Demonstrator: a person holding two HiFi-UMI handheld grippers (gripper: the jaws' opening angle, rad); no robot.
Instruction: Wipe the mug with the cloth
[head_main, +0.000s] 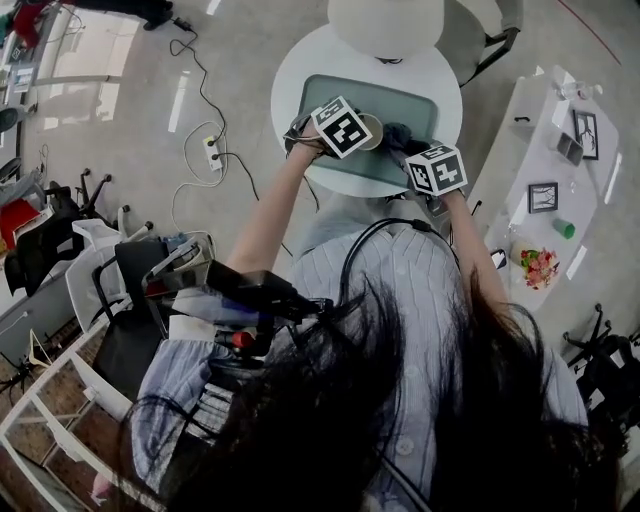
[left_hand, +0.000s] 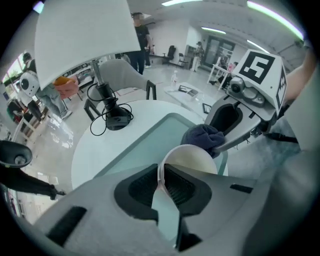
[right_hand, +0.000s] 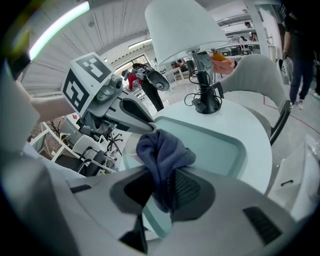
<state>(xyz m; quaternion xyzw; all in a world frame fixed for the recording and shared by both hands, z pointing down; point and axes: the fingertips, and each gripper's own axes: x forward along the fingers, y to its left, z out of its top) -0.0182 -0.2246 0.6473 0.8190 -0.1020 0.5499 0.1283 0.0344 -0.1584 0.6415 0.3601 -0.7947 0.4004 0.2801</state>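
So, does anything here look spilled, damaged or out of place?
Nothing stands out. The left gripper grips the white mug by its rim, the right gripper holds the dark cloth beside it, both above the green tray. No spill shows, and the lamp stands upright.

No words, brands or numbers can be read; only black-and-white square code patterns show on the left cube (head_main: 342, 126) and right cube (head_main: 436, 169).

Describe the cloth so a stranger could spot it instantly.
Find the round white table under the lamp, then its pale green tray. Above it, the cloth is the crumpled bundle pinched in the right gripper: dark blue and soft, unlike the smooth cream mug beside it.
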